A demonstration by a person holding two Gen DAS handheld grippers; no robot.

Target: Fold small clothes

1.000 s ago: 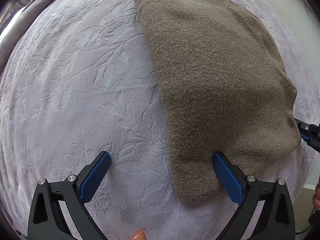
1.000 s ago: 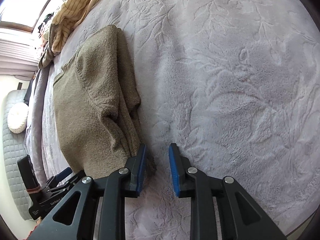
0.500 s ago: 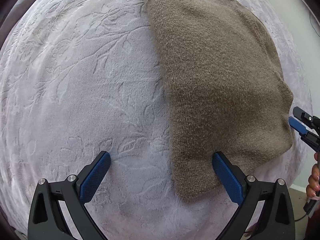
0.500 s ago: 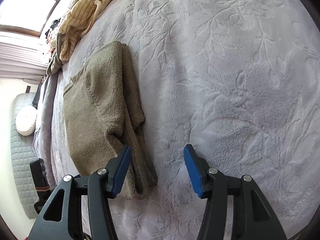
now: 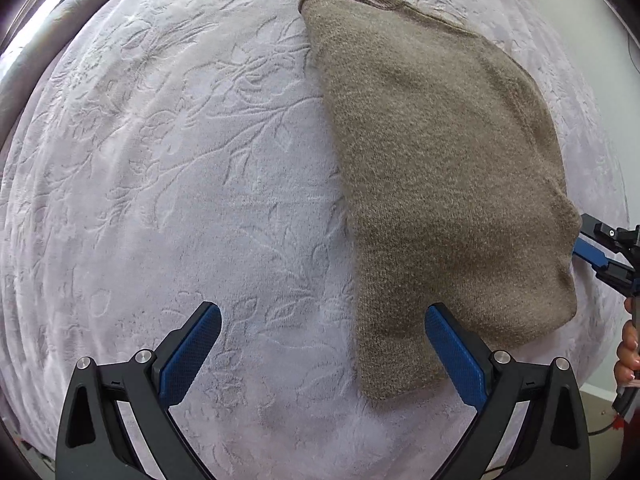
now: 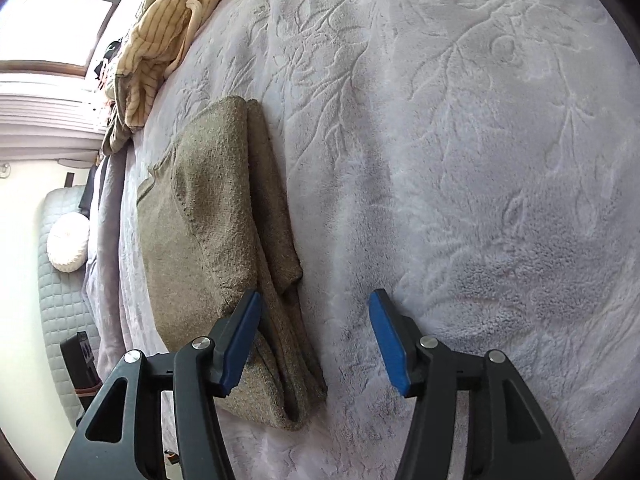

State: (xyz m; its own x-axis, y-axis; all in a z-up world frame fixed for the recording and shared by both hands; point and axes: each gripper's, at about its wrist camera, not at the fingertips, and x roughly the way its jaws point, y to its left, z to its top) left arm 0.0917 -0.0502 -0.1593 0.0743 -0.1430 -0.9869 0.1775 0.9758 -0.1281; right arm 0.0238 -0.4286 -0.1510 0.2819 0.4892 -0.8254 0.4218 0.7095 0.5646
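1. So, the brown knitted sweater (image 5: 440, 184) lies flat on the pale embossed blanket (image 5: 180, 168) covering the bed, folded lengthwise into a long narrow panel with its ribbed neckline at the far end.
2. From the right wrist view the sweater (image 6: 216, 216) shows doubled layers along its near side, a sleeve or side flap tucked over the body, so I judge the lengthwise fold done.
3. What looks left, to my eye, is bringing the hem end up toward the collar to make a compact bundle, and perhaps smoothing the lumpy layered edge first.
4. The left gripper (image 5: 320, 356) hangs above the bed pointing down, its blue pads wide apart; one pad sits over the bare blanket, the other over the sweater's hem corner, and nothing is gripped between them.
5. The right gripper (image 6: 316, 340) has its jaws apart too; the stacked edge of the sweater lies between and under them, nearer the left pad, but the pads are not pressing it.
6. In the left wrist view the right gripper (image 5: 600, 250) shows at the sweater's far side, just beside the cloth, with a hand (image 5: 628, 352) behind it.
7. Further off, a striped yellow garment (image 6: 160, 32) lies heaped near the window, seemingly waiting its turn.
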